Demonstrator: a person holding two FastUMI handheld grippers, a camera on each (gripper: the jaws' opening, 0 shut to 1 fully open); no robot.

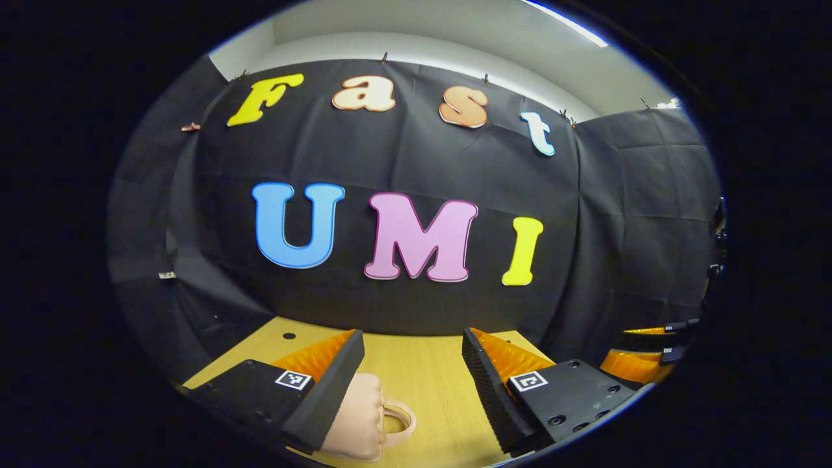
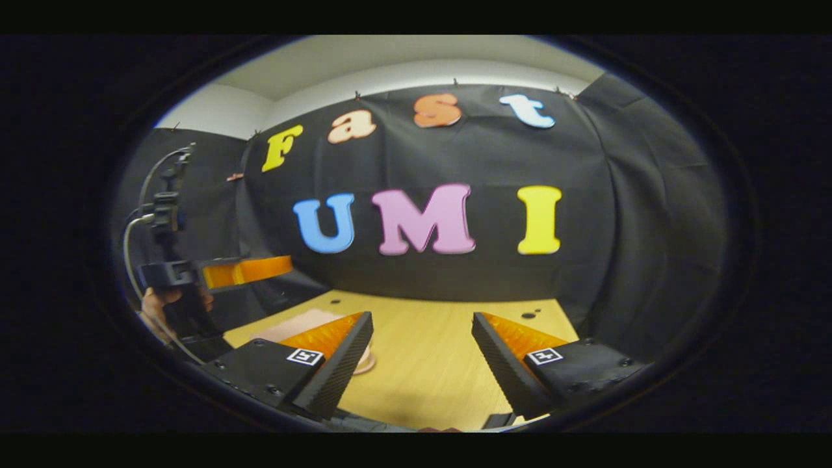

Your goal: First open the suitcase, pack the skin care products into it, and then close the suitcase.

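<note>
One pink suitcase (image 1: 364,416) (no label readable) lies on the table (image 1: 422,377), partly behind the left gripper (image 1: 413,364); both it and the right gripper (image 2: 422,344) have fingers spread apart.

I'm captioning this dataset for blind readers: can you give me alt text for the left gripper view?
The left gripper is open above a wooden table, with a small pink suitcase and its handle lying partly behind the gripper's left finger. Black cloth walls the booth behind.

Smooth pale wood-grain table (image 1: 429,383), glossy pink plastic-looking suitcase (image 1: 361,416), matt black cloth wall (image 1: 403,162), ribbed black tongs pads (image 1: 487,383)
</note>
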